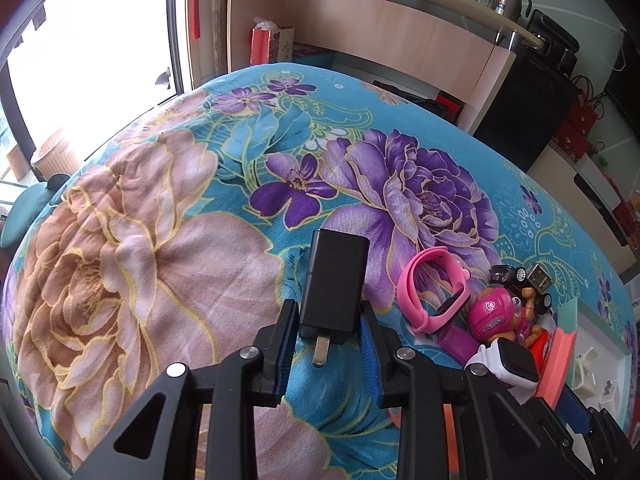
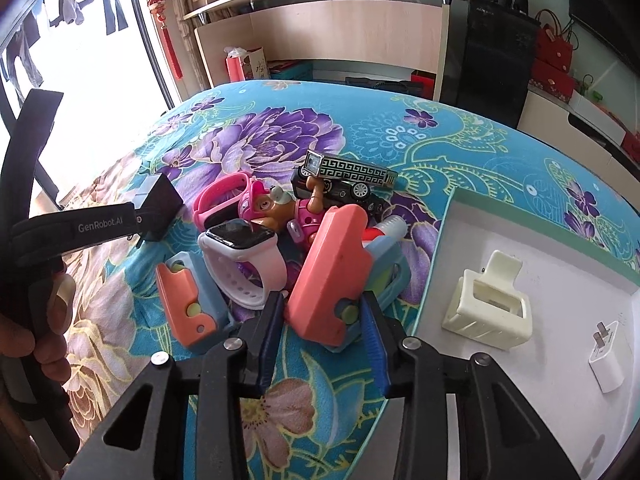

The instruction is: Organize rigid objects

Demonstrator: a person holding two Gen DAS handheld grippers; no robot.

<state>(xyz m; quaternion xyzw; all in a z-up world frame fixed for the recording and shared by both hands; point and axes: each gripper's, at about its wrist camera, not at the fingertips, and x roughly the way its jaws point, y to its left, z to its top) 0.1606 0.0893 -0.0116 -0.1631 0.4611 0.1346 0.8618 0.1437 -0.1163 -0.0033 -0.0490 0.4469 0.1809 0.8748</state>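
Note:
My left gripper (image 1: 329, 322) is shut on a black plug charger (image 1: 335, 280), held above the flowered bedspread; it also shows in the right wrist view (image 2: 158, 204). My right gripper (image 2: 322, 312) is shut on a coral and blue toy (image 2: 332, 272) at the near edge of a pile. The pile holds a white smartwatch (image 2: 248, 256), a pink band (image 2: 216, 196), a pink pup figure (image 2: 276, 208), a black toy car (image 2: 344, 190) and a patterned lighter (image 2: 352, 172). The pile also shows in the left wrist view, with the pink band (image 1: 432, 288) and pup figure (image 1: 496, 312).
A white tray with a teal rim (image 2: 452, 216) lies right of the pile, holding a cream hair claw (image 2: 488, 308) and a white charger (image 2: 608, 356). A second coral and blue toy (image 2: 188, 300) lies left of my right gripper. A desk and shelves stand beyond the bed.

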